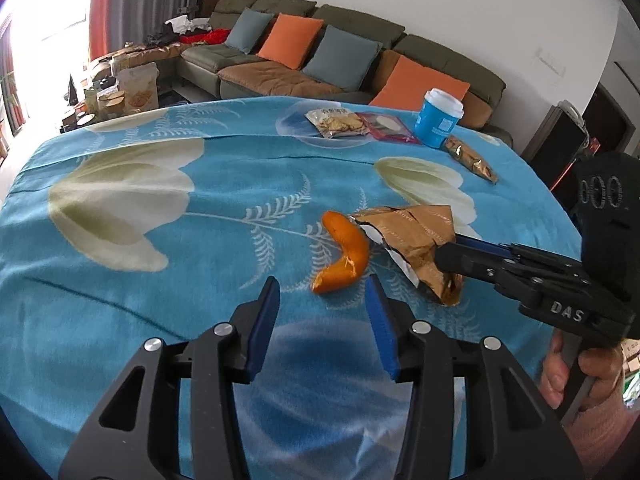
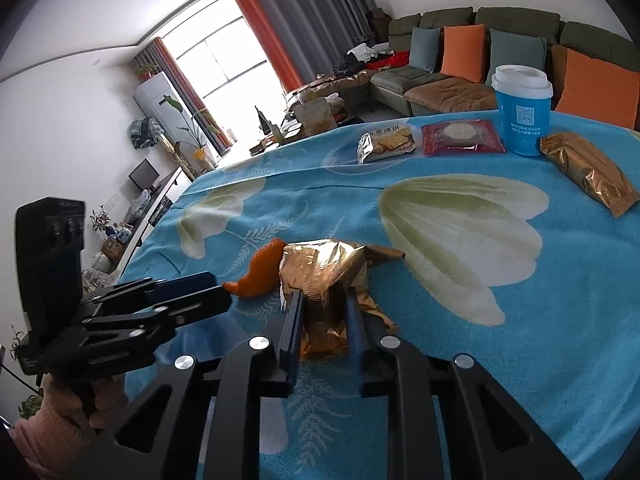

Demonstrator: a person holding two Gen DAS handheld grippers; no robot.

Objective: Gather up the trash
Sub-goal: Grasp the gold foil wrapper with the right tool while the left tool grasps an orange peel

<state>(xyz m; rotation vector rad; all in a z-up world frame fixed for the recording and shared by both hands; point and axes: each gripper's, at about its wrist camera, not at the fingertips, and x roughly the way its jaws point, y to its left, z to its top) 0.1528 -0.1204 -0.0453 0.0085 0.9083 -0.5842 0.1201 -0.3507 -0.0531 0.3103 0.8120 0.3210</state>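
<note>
An orange peel [image 1: 344, 256] lies on the blue flowered tablecloth [image 1: 160, 280]. My left gripper [image 1: 323, 284] is open just short of the peel, with nothing between its blue pads. A torn, crumpled gold wrapper [image 1: 416, 236] lies right of the peel and touches it. My right gripper [image 2: 324, 300] is shut on that gold wrapper [image 2: 324, 268], with both pads pressing its near end. In the left wrist view the right gripper [image 1: 450, 258] comes in from the right, held by a hand. In the right wrist view the left gripper [image 2: 216, 290] sits beside the peel [image 2: 260, 276].
At the table's far side stand a blue cup with a white lid [image 1: 438, 120], a biscuit pack [image 1: 336, 120], a red packet [image 1: 386, 126] and a sealed gold packet [image 1: 472, 160]. A green sofa with orange and grey cushions [image 1: 292, 40] stands behind the table.
</note>
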